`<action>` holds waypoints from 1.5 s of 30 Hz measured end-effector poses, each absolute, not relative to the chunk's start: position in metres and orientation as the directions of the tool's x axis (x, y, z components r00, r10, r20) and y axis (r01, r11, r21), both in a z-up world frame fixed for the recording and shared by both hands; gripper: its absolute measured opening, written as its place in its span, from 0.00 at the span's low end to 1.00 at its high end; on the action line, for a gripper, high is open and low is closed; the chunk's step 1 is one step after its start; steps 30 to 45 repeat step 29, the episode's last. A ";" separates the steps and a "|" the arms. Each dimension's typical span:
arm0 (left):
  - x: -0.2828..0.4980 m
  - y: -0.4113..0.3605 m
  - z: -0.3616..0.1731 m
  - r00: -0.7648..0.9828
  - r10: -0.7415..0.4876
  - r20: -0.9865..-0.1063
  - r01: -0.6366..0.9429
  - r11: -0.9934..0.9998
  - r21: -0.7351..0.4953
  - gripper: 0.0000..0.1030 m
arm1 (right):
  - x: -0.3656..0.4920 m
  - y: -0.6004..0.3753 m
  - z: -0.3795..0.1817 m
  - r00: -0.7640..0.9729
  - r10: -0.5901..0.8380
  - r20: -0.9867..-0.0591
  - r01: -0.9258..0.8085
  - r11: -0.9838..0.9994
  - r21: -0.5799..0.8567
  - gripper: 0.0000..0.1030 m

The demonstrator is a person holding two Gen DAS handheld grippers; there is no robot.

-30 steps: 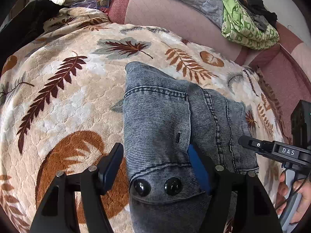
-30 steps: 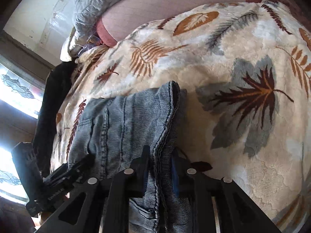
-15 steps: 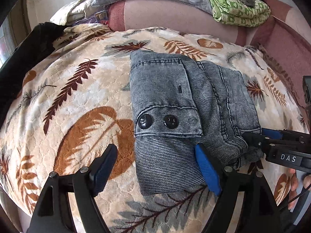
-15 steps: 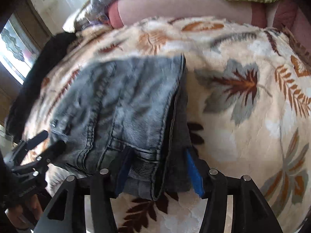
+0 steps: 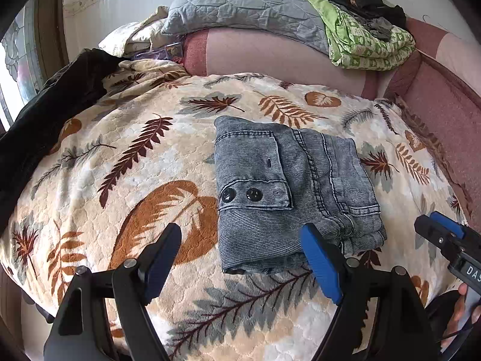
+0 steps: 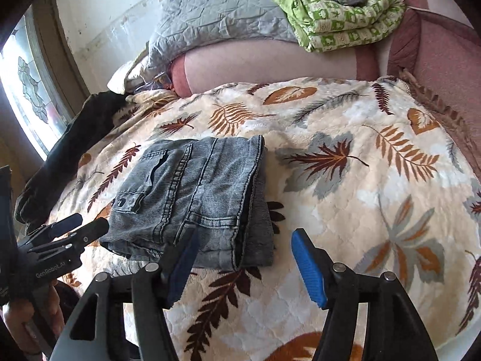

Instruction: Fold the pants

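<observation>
The grey-blue denim pants [image 5: 288,186] lie folded into a compact rectangle on the leaf-print blanket [image 5: 120,180], a buttoned pocket flap on top. They also show in the right wrist view [image 6: 198,192]. My left gripper [image 5: 240,255] is open and empty, held just in front of the bundle's near edge, apart from it. My right gripper [image 6: 243,258] is open and empty, near the bundle's near right corner, not touching it. Each gripper shows in the other's view, the right one [image 5: 445,237] and the left one [image 6: 75,228].
A black garment [image 5: 51,114] lies along the blanket's left edge. A grey quilt [image 5: 240,6], a green patterned blanket [image 5: 366,45] and dark clothes [image 5: 366,3] sit on the pink sofa back [image 5: 270,57]. A window [image 6: 33,90] is at left.
Both grippers have let go of the pants and pulled back toward me. The right gripper was shut on the bundle's edge a second ago and now stands open; the folded pants lie flat.
</observation>
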State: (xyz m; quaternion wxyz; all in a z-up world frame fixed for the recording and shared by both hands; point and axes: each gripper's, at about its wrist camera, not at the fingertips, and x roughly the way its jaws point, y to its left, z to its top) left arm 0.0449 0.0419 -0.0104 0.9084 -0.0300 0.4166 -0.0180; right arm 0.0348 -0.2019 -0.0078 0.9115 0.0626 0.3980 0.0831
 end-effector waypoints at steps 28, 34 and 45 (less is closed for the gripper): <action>0.027 0.004 0.013 0.704 -0.085 -0.705 0.043 0.996 -0.078 1.00 | -0.003 -0.197 -0.033 0.730 0.219 -0.647 -0.218 0.972 0.083 0.97; 0.027 0.004 0.013 0.704 -0.087 -0.705 0.045 0.996 -0.079 1.00 | -0.003 -0.198 -0.032 0.734 0.219 -0.643 -0.213 0.973 0.087 0.97; 0.027 0.004 0.013 0.704 -0.087 -0.705 0.045 0.996 -0.079 1.00 | -0.003 -0.198 -0.032 0.734 0.219 -0.643 -0.213 0.973 0.087 0.97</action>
